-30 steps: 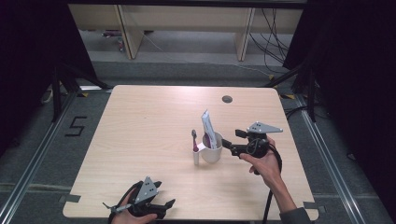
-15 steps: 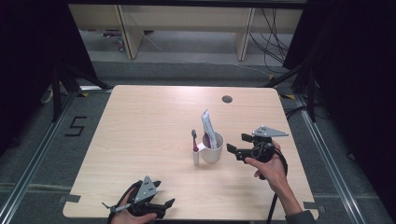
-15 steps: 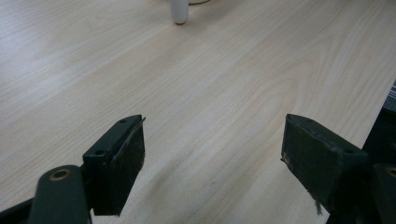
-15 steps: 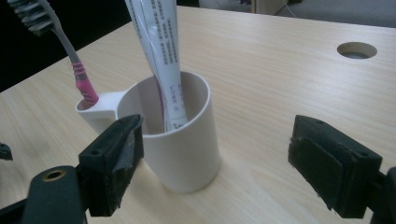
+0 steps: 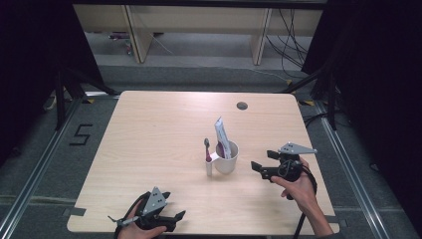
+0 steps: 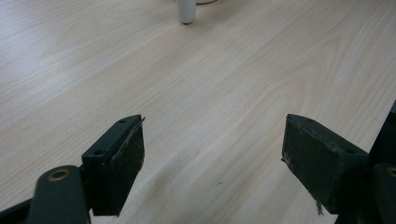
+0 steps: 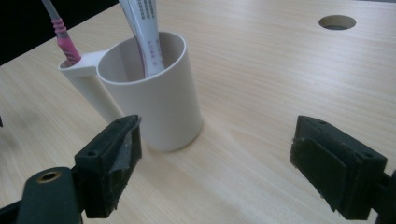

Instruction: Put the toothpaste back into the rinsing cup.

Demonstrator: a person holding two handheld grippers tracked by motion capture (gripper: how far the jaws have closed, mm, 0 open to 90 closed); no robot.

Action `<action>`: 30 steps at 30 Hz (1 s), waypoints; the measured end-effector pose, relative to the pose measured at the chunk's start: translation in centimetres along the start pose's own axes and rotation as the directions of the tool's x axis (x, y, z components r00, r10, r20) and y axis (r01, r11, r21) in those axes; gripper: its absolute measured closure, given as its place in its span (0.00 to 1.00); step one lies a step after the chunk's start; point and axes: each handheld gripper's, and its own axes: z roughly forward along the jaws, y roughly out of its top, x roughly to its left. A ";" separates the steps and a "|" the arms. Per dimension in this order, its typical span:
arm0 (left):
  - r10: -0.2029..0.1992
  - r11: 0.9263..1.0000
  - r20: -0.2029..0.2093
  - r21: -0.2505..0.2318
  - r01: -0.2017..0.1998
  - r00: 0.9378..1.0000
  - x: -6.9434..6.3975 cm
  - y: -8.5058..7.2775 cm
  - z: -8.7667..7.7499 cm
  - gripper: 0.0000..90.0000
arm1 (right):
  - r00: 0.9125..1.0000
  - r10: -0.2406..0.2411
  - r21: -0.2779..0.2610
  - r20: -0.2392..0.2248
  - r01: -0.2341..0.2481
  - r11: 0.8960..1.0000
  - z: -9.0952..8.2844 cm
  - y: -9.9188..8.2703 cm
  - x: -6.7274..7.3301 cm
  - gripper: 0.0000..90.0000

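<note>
A white cup [image 5: 229, 162] [image 7: 163, 102] stands near the table's middle, with a white and pink toothpaste tube [image 5: 221, 137] [image 7: 142, 32] upright in it. A pink toothbrush [image 5: 207, 148] [image 7: 63, 35] stands in the slot of the cup's side handle. My right gripper [image 5: 259, 169] [image 7: 217, 130] is just right of the cup and points at it. It is open, its jaws have just been opening, and nothing is between them. My left gripper [image 5: 175, 219] [image 6: 212, 126] rests open over bare wood at the front edge.
A round cable hole [image 5: 242, 105] [image 7: 337, 22] sits in the table top at the back right. The base of the cup's handle [image 6: 187, 11] appears far ahead in the left gripper view. A dark floor with rails surrounds the table [image 5: 149, 129].
My right gripper has drawn back from the cup, to the right and toward the near edge, with its jaws wider. The tube stays in the cup. The left gripper has not moved.
</note>
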 end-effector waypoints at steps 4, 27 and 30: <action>-0.003 1.000 0.000 -0.004 0.003 1.000 -0.1 0.0 0.0 0.23 | 1.000 -0.001 0.006 -0.004 0.001 1.000 -0.3 -0.6 0.2 0.19; 0.016 1.000 -0.015 0.010 -0.016 1.000 0.1 -0.3 -0.3 0.23 | 0.998 -0.054 0.034 0.030 0.053 0.998 -3.5 -4.3 1.0 0.18; 0.002 1.000 -0.011 -0.004 -0.002 1.000 0.0 -0.3 -0.3 0.23 | 0.998 -0.054 0.046 0.030 0.052 0.998 -3.6 -4.8 1.3 0.18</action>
